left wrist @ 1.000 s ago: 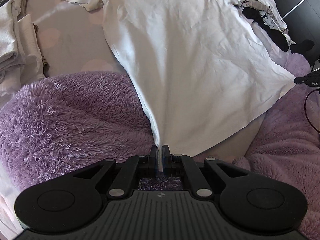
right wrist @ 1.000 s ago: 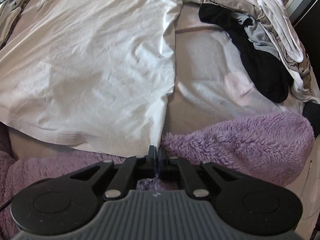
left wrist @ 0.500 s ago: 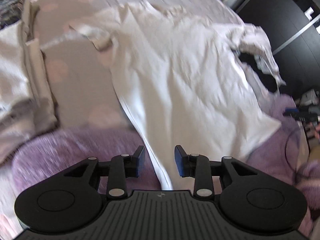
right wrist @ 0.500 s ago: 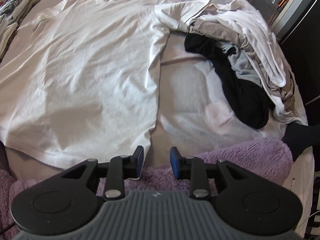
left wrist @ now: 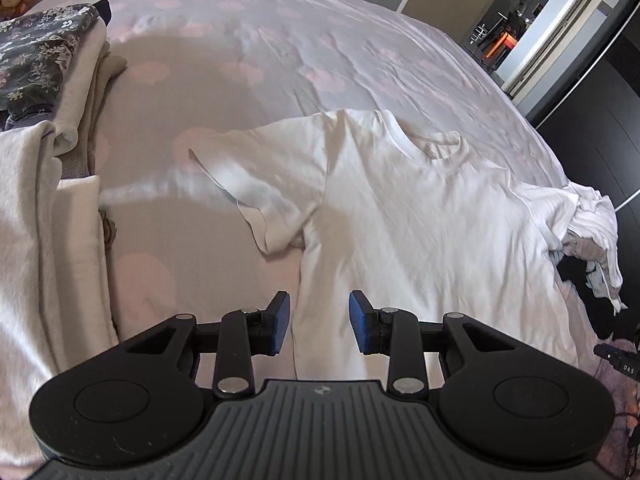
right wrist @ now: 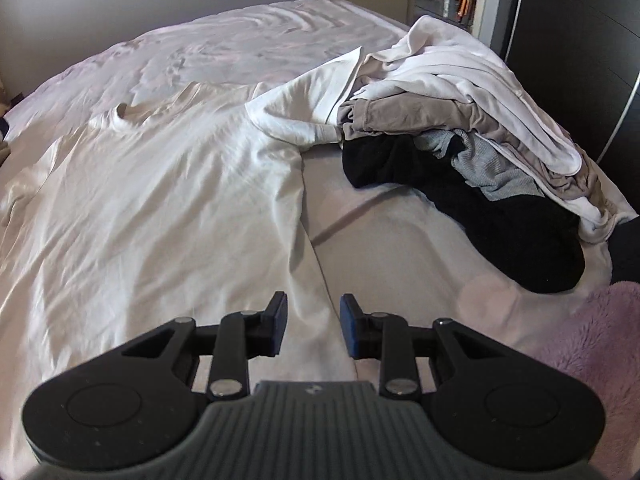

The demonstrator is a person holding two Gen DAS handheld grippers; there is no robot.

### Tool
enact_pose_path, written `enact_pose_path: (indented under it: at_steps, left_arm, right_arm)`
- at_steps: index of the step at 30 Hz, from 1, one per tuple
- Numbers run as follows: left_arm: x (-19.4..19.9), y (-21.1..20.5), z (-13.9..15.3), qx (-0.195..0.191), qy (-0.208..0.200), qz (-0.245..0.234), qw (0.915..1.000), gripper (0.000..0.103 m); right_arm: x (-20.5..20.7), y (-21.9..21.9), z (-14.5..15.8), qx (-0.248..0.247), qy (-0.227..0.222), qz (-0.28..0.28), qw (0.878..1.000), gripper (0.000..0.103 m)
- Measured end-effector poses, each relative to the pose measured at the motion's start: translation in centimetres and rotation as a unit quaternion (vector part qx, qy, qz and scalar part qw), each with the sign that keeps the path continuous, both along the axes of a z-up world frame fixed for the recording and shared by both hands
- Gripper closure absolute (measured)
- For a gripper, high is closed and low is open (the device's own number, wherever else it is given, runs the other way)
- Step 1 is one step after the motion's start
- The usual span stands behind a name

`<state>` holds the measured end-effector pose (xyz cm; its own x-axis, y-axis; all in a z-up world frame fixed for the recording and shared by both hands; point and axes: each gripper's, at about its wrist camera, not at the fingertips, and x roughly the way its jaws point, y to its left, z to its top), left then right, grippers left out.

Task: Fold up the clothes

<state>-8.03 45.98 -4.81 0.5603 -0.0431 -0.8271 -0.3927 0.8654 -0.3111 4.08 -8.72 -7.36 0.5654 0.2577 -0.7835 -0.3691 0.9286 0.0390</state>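
A white T-shirt [left wrist: 400, 208] lies spread flat on the bed [left wrist: 280, 52], collar far. The left gripper [left wrist: 319, 326] and right gripper [right wrist: 311, 325] hover over its side edges, fingers released, holding nothing. Likely next: grasping a side or sleeve [left wrist: 248, 188] to fold inward.

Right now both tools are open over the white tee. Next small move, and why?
Probably move the left tool forward to the left sleeve and close on its hem. The white T-shirt lies spread flat on the bed, collar away, both tools open and empty, right tool at the opposite side edge. The sleeve sticks out sideways, so folding it inward looks like the natural first fold.
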Motion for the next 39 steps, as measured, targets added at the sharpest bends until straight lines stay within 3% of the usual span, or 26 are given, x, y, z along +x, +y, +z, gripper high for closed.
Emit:
enact_pose_path:
  at_steps: [5,12,13,15,17,20,23,25,28,33,36,39]
  left_arm:
    - [3.0,3.0,-3.1,-0.024,-0.009,0.041,0.9988,0.073]
    - [5.0,4.7,-7.4,-0.05,0.008,0.069,0.9963,0.074]
    - [5.1,4.7,-7.9,-0.051,0.011,0.071,0.9961,0.076]
    - [5.2,4.9,-8.8,-0.054,0.016,0.073,0.9957,0.093]
    - [5.3,5.0,-9.8,-0.057,0.022,0.075,0.9953,0.101]
    - [4.9,5.4,-9.6,-0.051,0.031,0.084,0.9947,0.102]
    - [4.9,5.9,-9.0,-0.029,0.057,0.084,0.9944,0.102]
    - [4.9,6.0,-8.6,-0.017,0.067,0.077,0.9946,0.099]
    - [4.9,6.6,-7.8,-0.012,0.069,0.078,0.9945,0.086]
    - [4.8,9.4,-6.3,-0.02,0.02,0.126,0.9916,0.062]
    - [5.7,11.3,-6.2,-0.026,-0.011,0.159,0.9868,0.053]
    - [7.3,12.6,-7.0,-0.01,-0.015,0.185,0.9826,0.053]
  right_arm:
    - [0.9,1.4,-1.7,0.036,-0.052,-0.046,0.997,0.071]
    - [0.2,3.6,-3.0,0.038,-0.15,-0.045,0.987,0.069]
    - [0.0,3.8,-3.2,0.035,-0.162,-0.041,0.985,0.068]
    - [-0.3,4.2,-3.5,0.023,-0.186,-0.033,0.982,0.068]
    - [-0.6,4.5,-3.8,0.009,-0.207,-0.029,0.978,0.068]
    - [-0.4,4.8,-4.4,-0.01,-0.218,-0.021,0.976,0.065]
    - [0.1,5.1,-5.3,-0.036,-0.2,-0.016,0.979,0.064]
    - [0.4,5.1,-5.9,-0.041,-0.179,-0.017,0.983,0.064]
    - [0.8,4.8,-6.3,-0.041,-0.167,-0.024,0.985,0.063]
    - [1.0,4.5,-6.6,-0.04,-0.162,-0.034,0.985,0.061]
    - [1.0,4.8,-6.7,-0.042,-0.167,-0.029,0.985,0.061]
    - [0.9,5.1,-6.7,-0.044,-0.177,-0.022,0.983,0.061]
